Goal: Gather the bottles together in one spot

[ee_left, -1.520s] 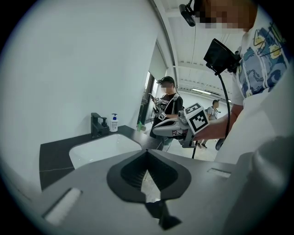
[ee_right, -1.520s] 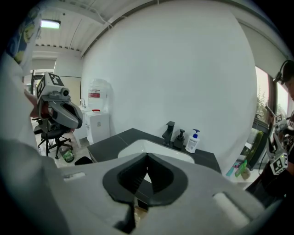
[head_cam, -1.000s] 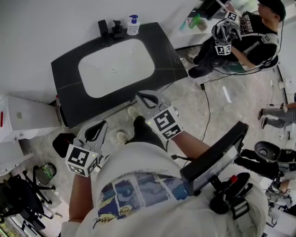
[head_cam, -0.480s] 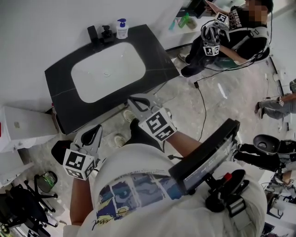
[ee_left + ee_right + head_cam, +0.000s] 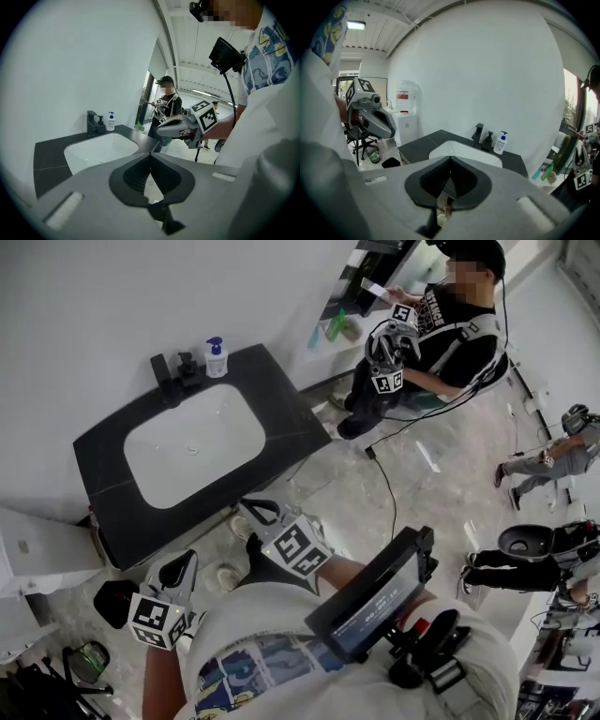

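Left hand-held gripper (image 5: 185,561) and right hand-held gripper (image 5: 247,507) both clenched, empty; distant pump bottle (image 5: 217,358) tiny, label illegible.

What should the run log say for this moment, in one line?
left gripper: jaws shut, empty | right gripper: jaws shut, empty | both in front of counter | pump bottle: upright near faucet, untouched

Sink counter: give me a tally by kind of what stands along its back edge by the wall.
White pump bottle: 1
Black pump bottle: 1
Black faucet: 1
Total: 3
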`<state>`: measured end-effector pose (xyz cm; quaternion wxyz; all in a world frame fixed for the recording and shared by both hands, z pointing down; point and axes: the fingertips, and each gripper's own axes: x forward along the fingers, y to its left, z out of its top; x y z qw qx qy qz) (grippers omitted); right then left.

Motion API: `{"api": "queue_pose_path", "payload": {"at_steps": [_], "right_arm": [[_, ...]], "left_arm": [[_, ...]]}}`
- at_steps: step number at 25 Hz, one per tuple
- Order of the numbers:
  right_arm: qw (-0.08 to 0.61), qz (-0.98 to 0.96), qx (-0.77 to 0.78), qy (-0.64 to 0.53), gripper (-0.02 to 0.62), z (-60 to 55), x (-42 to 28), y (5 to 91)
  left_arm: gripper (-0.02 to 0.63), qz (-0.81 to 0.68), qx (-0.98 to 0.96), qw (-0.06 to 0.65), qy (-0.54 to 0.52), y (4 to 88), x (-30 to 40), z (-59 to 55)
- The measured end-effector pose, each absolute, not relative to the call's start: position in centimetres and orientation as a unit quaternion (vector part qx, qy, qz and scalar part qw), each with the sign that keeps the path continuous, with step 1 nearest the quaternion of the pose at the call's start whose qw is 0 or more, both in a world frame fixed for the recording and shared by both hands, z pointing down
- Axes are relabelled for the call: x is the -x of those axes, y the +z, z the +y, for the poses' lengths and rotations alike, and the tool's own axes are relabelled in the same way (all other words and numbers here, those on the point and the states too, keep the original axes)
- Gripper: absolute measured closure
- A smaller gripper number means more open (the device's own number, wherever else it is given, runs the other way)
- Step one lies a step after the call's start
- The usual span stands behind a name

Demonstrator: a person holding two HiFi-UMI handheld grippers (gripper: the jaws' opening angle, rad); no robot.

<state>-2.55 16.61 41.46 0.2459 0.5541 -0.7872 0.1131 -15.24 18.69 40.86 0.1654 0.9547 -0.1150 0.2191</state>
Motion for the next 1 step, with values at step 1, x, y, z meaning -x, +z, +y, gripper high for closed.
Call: {"api": "queue_pose_path", "payload": {"at_steps": [1], "right_arm": [[0.246, -0.787, -0.553, 0.119, 0.594, 17.11, 2.85, 41.52]], "left_arm": [[0.604, -0.114, -0.953, 0.170, 0.224, 40.84, 15.50, 19.14]]}}
